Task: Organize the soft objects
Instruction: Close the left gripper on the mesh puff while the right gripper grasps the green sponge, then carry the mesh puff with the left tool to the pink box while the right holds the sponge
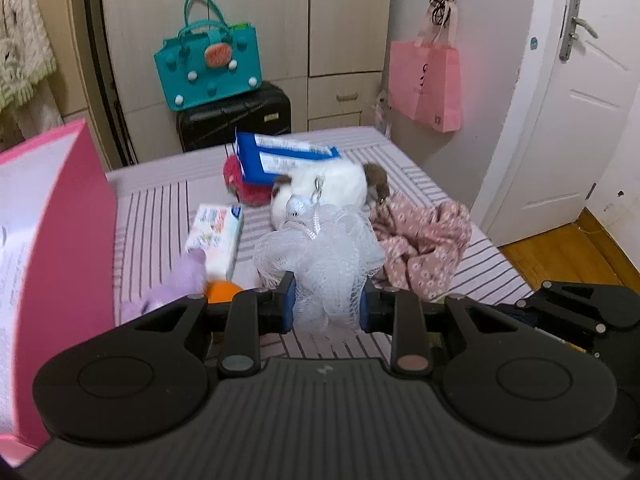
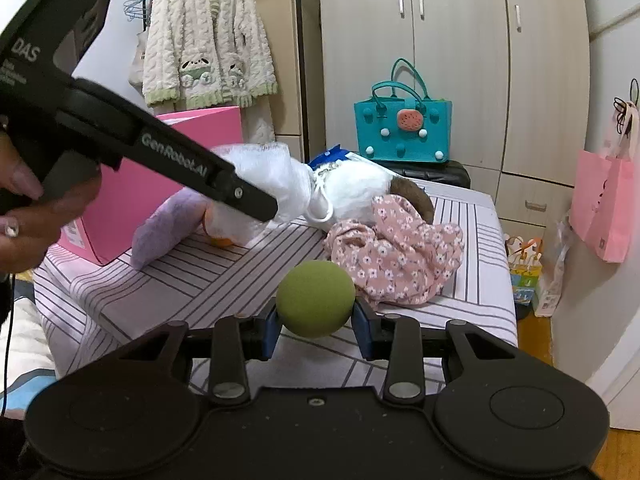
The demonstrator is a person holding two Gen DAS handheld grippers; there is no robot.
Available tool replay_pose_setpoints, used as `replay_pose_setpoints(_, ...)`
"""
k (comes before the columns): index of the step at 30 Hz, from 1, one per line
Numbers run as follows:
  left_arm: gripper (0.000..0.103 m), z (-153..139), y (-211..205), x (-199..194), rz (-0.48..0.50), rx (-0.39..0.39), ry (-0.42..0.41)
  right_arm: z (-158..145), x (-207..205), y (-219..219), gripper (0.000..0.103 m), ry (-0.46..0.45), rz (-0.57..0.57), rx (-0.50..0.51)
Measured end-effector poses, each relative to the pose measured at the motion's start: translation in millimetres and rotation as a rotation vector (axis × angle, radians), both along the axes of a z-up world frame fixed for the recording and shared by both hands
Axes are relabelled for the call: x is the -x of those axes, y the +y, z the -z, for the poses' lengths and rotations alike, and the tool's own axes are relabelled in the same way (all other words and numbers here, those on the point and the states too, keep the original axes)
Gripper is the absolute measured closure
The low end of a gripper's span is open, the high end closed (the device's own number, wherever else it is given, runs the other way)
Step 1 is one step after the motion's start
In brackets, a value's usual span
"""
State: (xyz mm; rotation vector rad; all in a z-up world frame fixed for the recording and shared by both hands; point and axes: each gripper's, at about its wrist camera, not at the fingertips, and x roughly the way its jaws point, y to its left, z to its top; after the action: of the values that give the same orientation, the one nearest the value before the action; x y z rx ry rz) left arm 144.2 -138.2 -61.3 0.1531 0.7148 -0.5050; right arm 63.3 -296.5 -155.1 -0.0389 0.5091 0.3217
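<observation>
my left gripper [image 1: 327,300] pinches the mesh puff [image 1: 320,252]; right gripper [image 2: 316,322] pinches the green ball [image 2: 315,299]; plush [image 1: 320,192] half hidden behind puff.

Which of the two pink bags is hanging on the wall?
The pale pink tote bag beside the door hangs from a hook; the brighter pink bag stands on the bed.

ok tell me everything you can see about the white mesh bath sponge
The white mesh bath sponge is a puffy ball of gathered netting, thin and see-through at its frills, with a white cord loop at its top. The left gripper is shut on its lower part, the blue pads pressing in from both sides, and it looks lifted clear of the striped sheet. In the right wrist view it bulges out past the gripper's tip, in front of the white plush toy and close to the pink box.
</observation>
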Motion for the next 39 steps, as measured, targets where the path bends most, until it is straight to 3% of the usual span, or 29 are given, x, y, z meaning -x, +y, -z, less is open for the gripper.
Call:
replay_pose_setpoints(6,0.075,-30,1,-10,0.046,0.006,-0.007,-17,2,0,0.061,0.003,-0.006,0.014)
replay_pose_setpoints(13,0.075,-59,15,-20,0.028,-0.009,-0.024,-35,-8,-15,0.061,0.071,0.013,-0.038)
replay_pose_setpoints(18,0.075,-74,33,-12,0.047,0.015,0.016,-46,-16,-17,0.061,0.101,-0.026,-0.053)
replay_pose_setpoints(29,0.075,-66,54,9,0.096,-0.016,0.108,-56,-14,3,0.061,0.135,-0.101,-0.009)
replay_pose_setpoints(34,0.076,-63,62,14,0.105,0.019,0.143,-58,-9,7,0.061,0.144,-0.094,-0.022)
replay_pose_setpoints(39,0.077,-85,65,14,0.087,0.012,0.049,-61,-8,9,0.061,0.148,-0.101,-0.013)
